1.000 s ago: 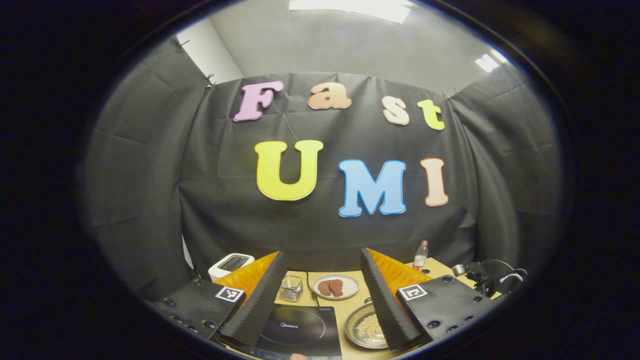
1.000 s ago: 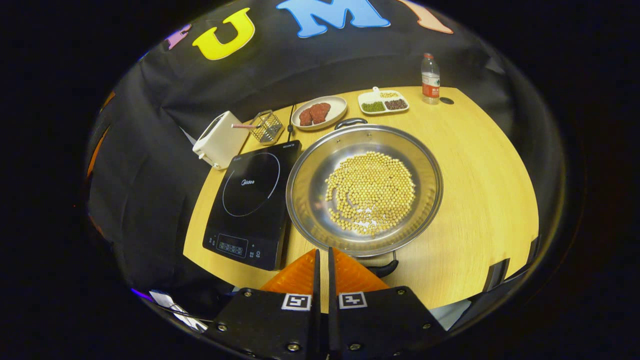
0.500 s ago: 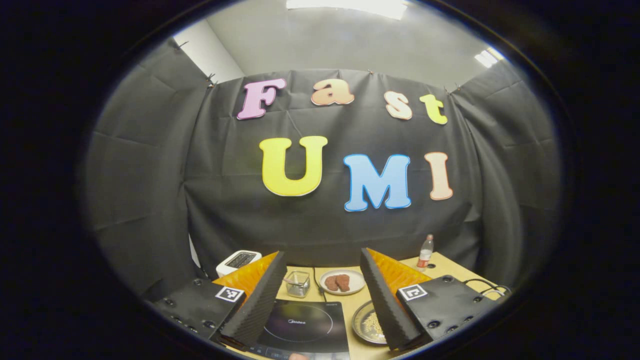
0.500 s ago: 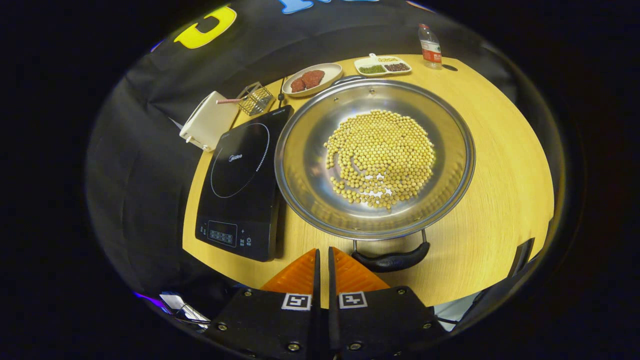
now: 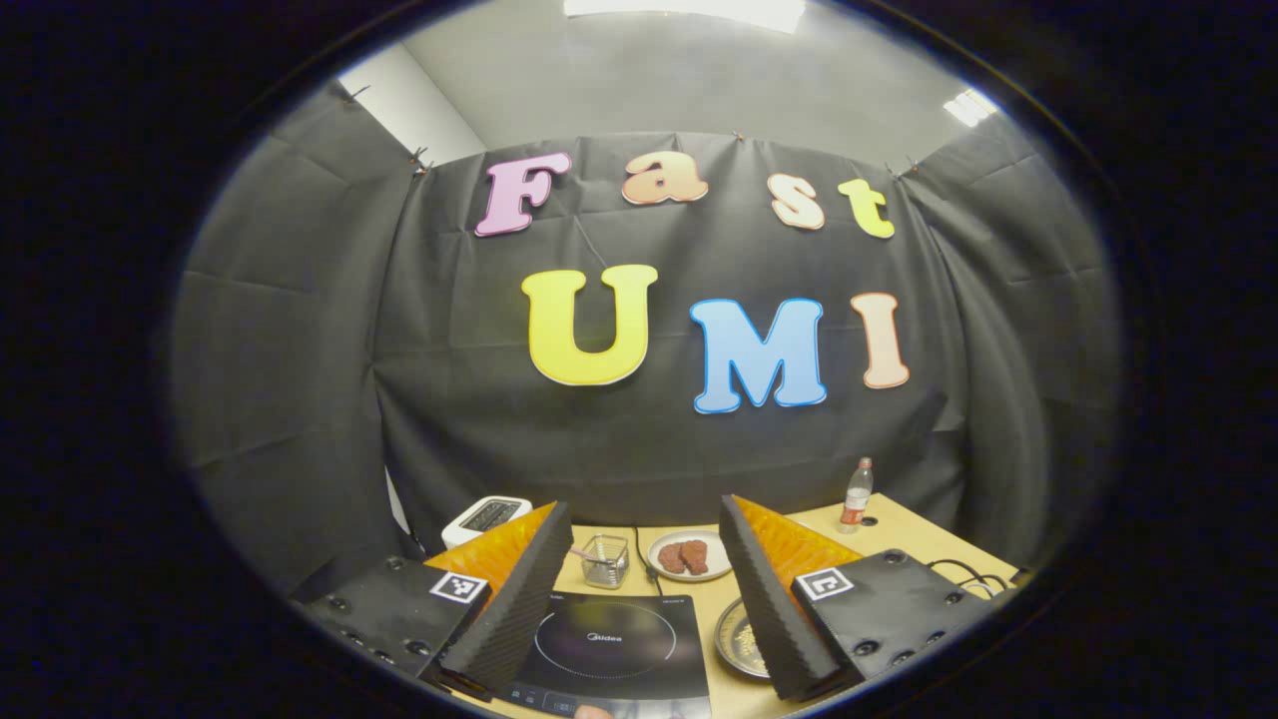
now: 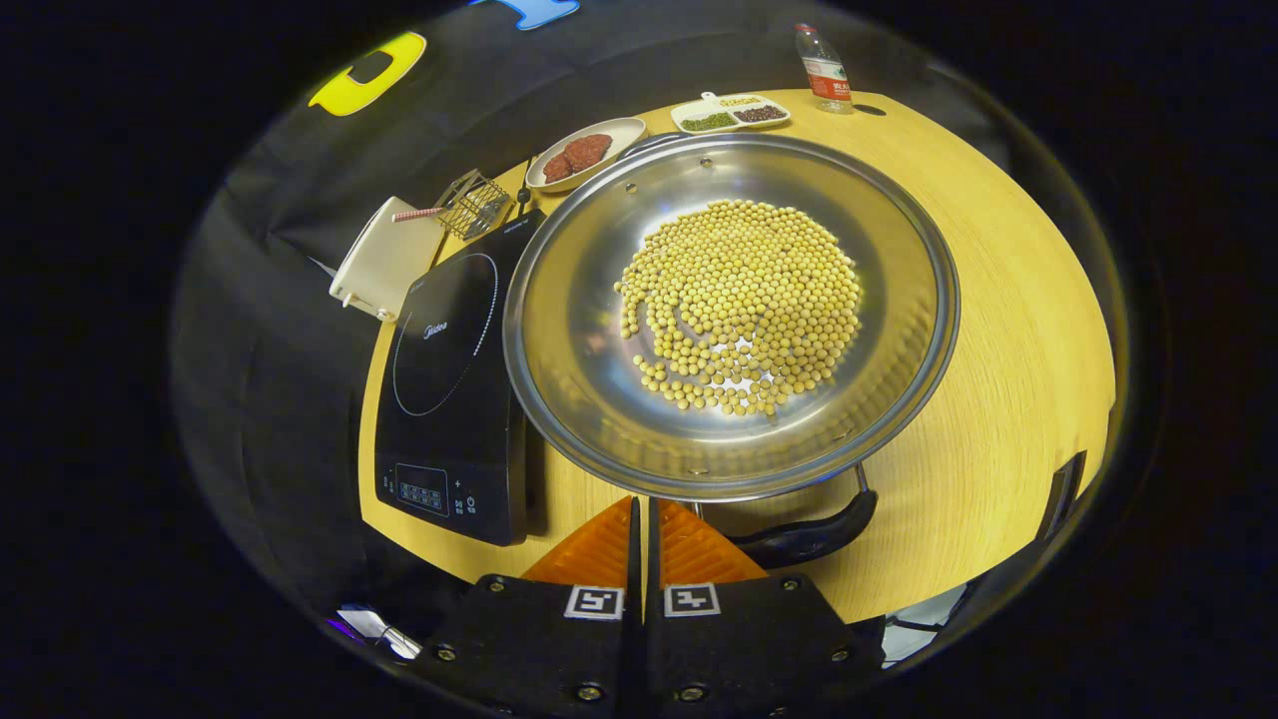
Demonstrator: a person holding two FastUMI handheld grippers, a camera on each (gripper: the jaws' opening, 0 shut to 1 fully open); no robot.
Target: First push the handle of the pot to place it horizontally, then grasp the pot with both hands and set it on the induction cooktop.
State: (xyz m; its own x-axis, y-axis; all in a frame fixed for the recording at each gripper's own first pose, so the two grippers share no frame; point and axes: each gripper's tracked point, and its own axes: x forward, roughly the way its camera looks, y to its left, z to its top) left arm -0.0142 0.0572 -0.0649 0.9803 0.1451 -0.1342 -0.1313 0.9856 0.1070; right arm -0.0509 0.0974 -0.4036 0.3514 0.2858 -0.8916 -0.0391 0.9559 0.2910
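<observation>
A wide steel pot (image 6: 579, 330) holding several yellow beans (image 6: 744, 300) sits on the wooden table, right of the black induction cooktop (image 6: 449, 389). Its near black handle (image 6: 814, 534) lies just right of my right gripper (image 6: 639, 509), which is shut with nothing between its fingers. The far handle (image 6: 654, 140) peeks over the back rim. In the left gripper view my left gripper (image 5: 639, 589) stands open and empty above the cooktop (image 5: 619, 649), with the pot's edge (image 5: 734, 639) beside its right finger.
At the back stand a white toaster (image 6: 384, 255), a wire basket (image 6: 469, 200), a plate of meat (image 6: 584, 155), a divided dish of beans (image 6: 734, 112) and a water bottle (image 6: 819, 65). The table's front edge (image 6: 879, 599) is close below the pot handle.
My right gripper has dropped closer to the pot, whose near handle now lies beside its fingers. The left gripper has tilted slightly, showing more of the cooktop.
</observation>
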